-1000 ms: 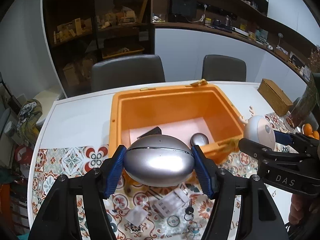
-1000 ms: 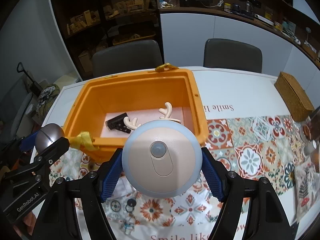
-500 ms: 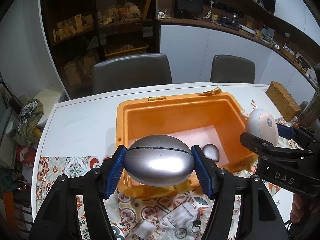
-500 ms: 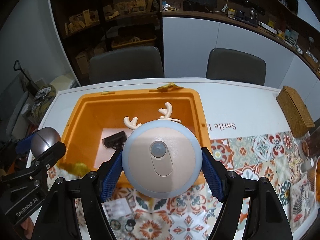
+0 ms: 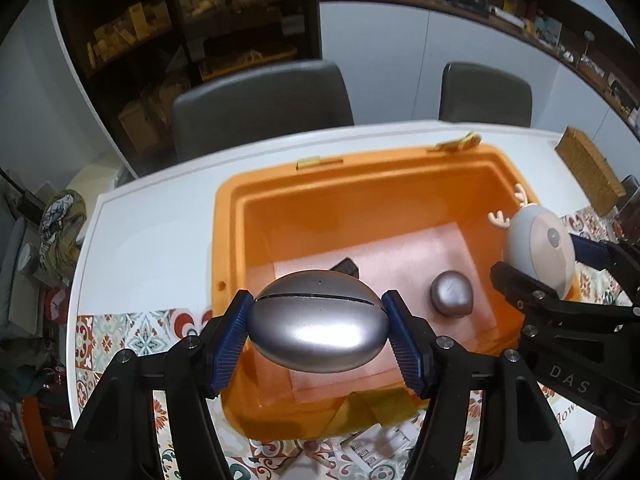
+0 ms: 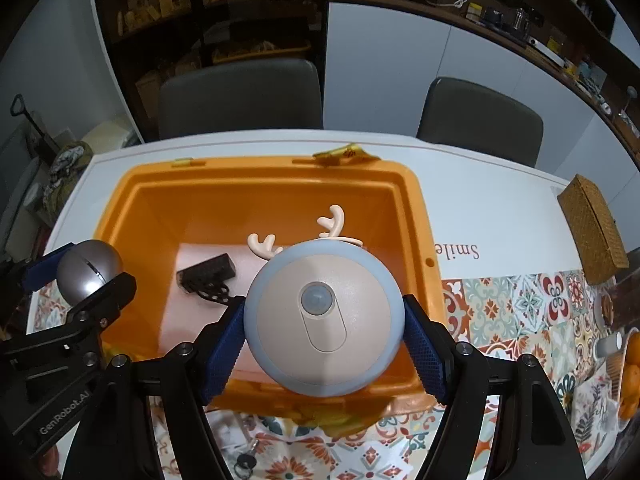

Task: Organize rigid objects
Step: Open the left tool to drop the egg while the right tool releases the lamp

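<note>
Desk [image 5: 152,232]: a white top is carrying a patterned tile mat [image 6: 516,308] along its near edge and toward its right side; two grey chairs [image 6: 240,96] are standing behind its far edge.
Orange bin [image 6: 416,216]: it is sitting open in the middle of the desk, its near wall overlapping the mat, a pale pink liner [image 5: 392,256] lying across its floor and a yellow strap [image 5: 360,408] hanging over its near rim.
Woven box [image 6: 592,228]: it is lying near the desk's right edge, well apart from the bin.
Left gripper [image 5: 318,330]: it is clamping the silver egg-shaped case [image 5: 318,322] between its blue pads [image 5: 230,344], holding it in the air above the bin's near-left part.
Right gripper [image 6: 323,326]: it is squeezing the round blue-and-beige deer light [image 6: 323,322] by its sides, antlers pointing toward the far wall, above the bin's near-right part.
Small silver case [image 5: 451,293]: it is resting on the liner toward the bin's right side.
Black device [image 6: 206,270]: it is lying on the liner toward the bin's left side, a dark cord bunched just beside it.
Loose items: a clear packet [image 5: 374,442] and a small key [image 6: 244,458] are lying on the mat in front of the bin's near wall.
</note>
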{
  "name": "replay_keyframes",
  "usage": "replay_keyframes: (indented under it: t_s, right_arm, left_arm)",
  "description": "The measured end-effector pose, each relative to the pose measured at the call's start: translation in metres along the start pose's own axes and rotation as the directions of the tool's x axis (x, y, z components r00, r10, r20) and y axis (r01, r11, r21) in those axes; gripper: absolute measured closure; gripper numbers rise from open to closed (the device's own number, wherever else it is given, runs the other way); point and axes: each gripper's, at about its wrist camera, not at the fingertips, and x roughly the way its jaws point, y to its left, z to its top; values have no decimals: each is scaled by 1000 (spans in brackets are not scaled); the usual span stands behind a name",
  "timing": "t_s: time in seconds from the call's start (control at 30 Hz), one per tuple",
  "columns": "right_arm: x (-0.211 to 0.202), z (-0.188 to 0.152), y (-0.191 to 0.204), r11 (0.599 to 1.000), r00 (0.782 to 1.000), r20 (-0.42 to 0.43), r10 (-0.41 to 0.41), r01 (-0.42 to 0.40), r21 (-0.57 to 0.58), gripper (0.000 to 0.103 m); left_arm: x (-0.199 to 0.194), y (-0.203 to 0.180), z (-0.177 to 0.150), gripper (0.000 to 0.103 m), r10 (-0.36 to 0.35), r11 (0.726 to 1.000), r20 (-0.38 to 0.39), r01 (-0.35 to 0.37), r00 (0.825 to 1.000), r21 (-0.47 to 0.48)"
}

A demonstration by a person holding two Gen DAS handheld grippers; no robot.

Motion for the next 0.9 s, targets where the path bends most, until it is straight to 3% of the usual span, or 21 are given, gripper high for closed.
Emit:
replay_keyframes:
  t_s: [0.47, 0.8, 0.9]
  right_arm:
    - [22, 0, 0, 999, 999, -47, -27, 26, -21, 28]
    - [23, -1, -3, 1000, 998, -52, -19, 18, -14, 28]
    - [21, -1, -3, 1000, 999, -51, -10, 9, -11, 28]
  left_arm:
    - [37, -5, -10, 37, 3, 1000, -116, -2, 993, 3]
    - [24, -7, -11, 28, 69, 998, -111, -69, 991, 1]
    - [16, -5, -12, 27, 55, 998, -110, -58, 992, -25]
